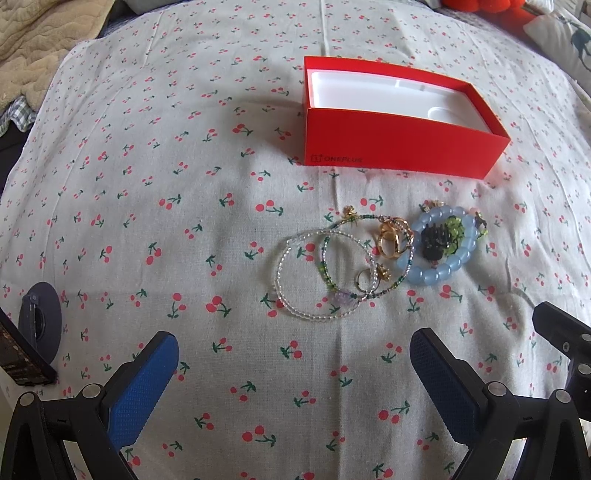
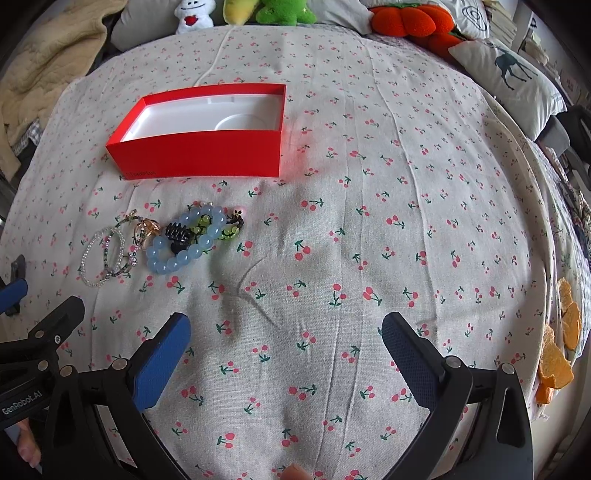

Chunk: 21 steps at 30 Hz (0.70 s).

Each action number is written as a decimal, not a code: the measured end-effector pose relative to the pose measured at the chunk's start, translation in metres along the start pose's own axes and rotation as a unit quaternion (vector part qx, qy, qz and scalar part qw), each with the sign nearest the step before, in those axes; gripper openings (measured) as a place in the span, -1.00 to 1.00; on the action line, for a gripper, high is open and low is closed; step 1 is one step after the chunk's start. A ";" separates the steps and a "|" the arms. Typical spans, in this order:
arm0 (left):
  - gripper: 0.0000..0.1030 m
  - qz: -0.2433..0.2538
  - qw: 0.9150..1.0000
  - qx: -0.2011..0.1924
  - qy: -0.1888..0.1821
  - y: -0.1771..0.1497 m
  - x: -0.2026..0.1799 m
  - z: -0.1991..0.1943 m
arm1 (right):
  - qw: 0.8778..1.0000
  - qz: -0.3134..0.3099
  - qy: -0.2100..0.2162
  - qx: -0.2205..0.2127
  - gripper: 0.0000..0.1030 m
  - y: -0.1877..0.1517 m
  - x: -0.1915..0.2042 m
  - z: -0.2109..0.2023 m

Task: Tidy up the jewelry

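A pile of jewelry lies on the cherry-print cloth: a clear bead bracelet [image 1: 317, 273] [image 2: 96, 258], a thin green bead bracelet [image 1: 332, 254], gold rings [image 1: 391, 240] [image 2: 147, 229], a chunky blue bead bracelet [image 1: 443, 269] [image 2: 184, 254] and a black and green beaded piece [image 1: 441, 240] [image 2: 181, 232]. An open red box [image 1: 402, 147] [image 2: 199, 155] with a white insert stands behind the pile. My left gripper [image 1: 293, 350] is open and empty, just short of the pile. My right gripper [image 2: 286, 332] is open and empty, to the right of the pile.
Plush toys [image 2: 240, 11] and an orange pumpkin cushion [image 2: 410, 22] line the far edge. A deer-print pillow [image 2: 513, 74] lies at the back right. A beige blanket [image 2: 44, 66] lies at the left. A dark round object [image 1: 42, 321] sits at the left.
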<state>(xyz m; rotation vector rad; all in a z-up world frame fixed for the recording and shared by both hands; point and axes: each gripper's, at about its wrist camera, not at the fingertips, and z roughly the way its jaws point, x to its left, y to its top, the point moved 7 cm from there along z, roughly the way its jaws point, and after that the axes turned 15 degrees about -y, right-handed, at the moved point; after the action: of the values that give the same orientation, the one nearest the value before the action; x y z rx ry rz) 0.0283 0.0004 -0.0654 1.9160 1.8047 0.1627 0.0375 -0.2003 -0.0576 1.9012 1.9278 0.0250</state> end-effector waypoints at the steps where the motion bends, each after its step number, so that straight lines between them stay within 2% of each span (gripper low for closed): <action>1: 1.00 0.000 1.000 0.000 0.000 0.000 0.000 0.000 | 1.000 0.000 0.000 0.000 1.00 0.000 0.000 0.000; 21: 1.00 0.001 1.000 -0.005 0.006 0.001 0.004 -0.003 | 1.000 0.001 -0.006 -0.007 1.00 0.001 -0.002 0.000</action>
<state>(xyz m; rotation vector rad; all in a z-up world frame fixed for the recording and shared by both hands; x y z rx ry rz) 0.0289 0.0046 -0.0633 1.9154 1.8065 0.1846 0.0387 -0.2017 -0.0565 1.8909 1.9124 0.0291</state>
